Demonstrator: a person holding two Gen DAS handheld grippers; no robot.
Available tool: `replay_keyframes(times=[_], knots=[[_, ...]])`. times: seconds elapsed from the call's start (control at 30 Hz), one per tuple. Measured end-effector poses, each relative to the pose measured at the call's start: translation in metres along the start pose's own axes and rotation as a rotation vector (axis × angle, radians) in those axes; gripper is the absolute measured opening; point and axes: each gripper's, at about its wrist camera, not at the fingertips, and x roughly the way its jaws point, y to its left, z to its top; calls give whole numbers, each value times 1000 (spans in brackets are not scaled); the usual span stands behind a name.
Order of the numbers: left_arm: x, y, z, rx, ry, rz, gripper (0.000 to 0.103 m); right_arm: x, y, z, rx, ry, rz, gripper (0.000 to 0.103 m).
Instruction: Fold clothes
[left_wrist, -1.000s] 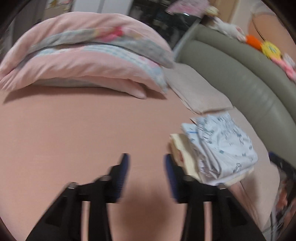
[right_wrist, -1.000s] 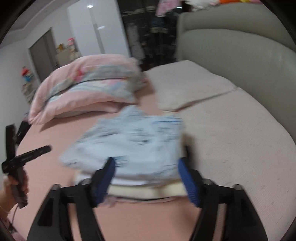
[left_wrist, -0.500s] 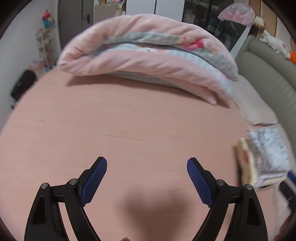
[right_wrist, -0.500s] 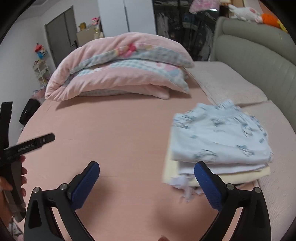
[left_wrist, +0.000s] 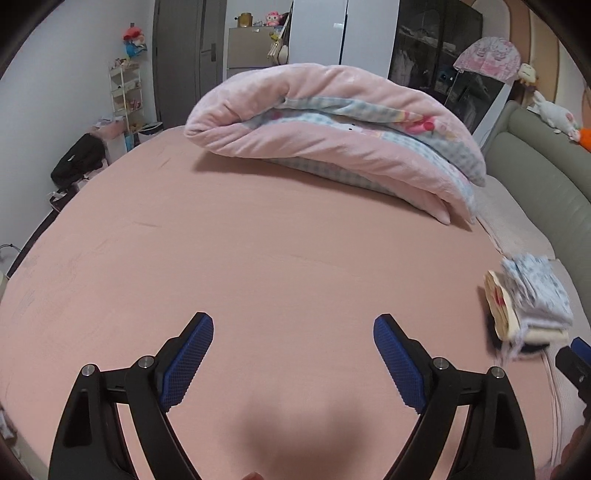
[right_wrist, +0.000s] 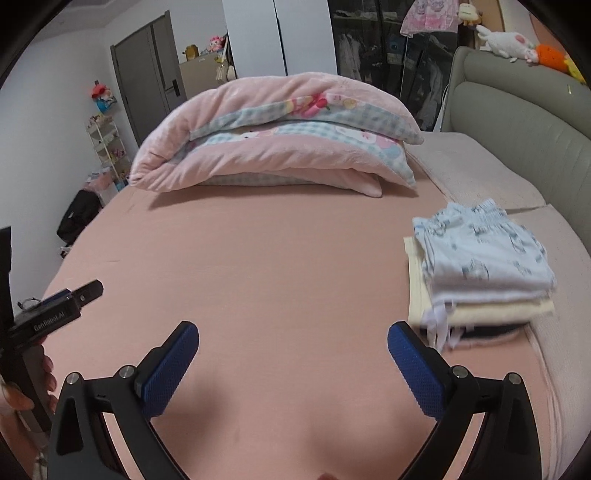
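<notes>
Pink sheet (right_wrist: 280, 266) covers the bed, and the stack of folded clothes (right_wrist: 480, 266) sits at its right side, where the sheet meets a pale mat (right_wrist: 476, 173) that runs along the grey-green headboard (right_wrist: 524, 122). A light blue printed garment (right_wrist: 476, 251) lies on top of the stack, with cream and white layers under it and something dark at the bottom. From the left wrist view the same stack (left_wrist: 528, 306) shows at the far right edge of the frame.

Beyond the stack, towards the wardrobe, a rolled pink quilt (right_wrist: 273, 133) with a checked cartoon lining rests on the sheet, well apart from the clothes.

Right gripper (right_wrist: 293, 363) hovers over bare sheet just to the left of the stack, jaws spread wide and holding nothing. Left gripper (left_wrist: 293, 356) hovers over bare sheet further left of the stack, jaws likewise wide apart and empty; in the right wrist view its body (right_wrist: 48, 314) shows at the left edge, held in a hand (right_wrist: 22, 391)

Plush toys (right_wrist: 517, 48) line the top of the headboard
</notes>
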Motion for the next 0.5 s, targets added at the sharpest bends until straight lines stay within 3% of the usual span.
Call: replay_keyframes(times=[0.2, 0.4, 0.5], knots=[[-82, 12, -66, 10, -71, -63, 89, -58, 21, -59, -26, 1, 4, 102], [-139, 27, -141, -3, -26, -48, 89, -117, 32, -129, 7, 14, -17, 102], [-157, 28, -179, 32, -8, -82, 90, -145, 34, -168, 3, 0, -50, 102]])
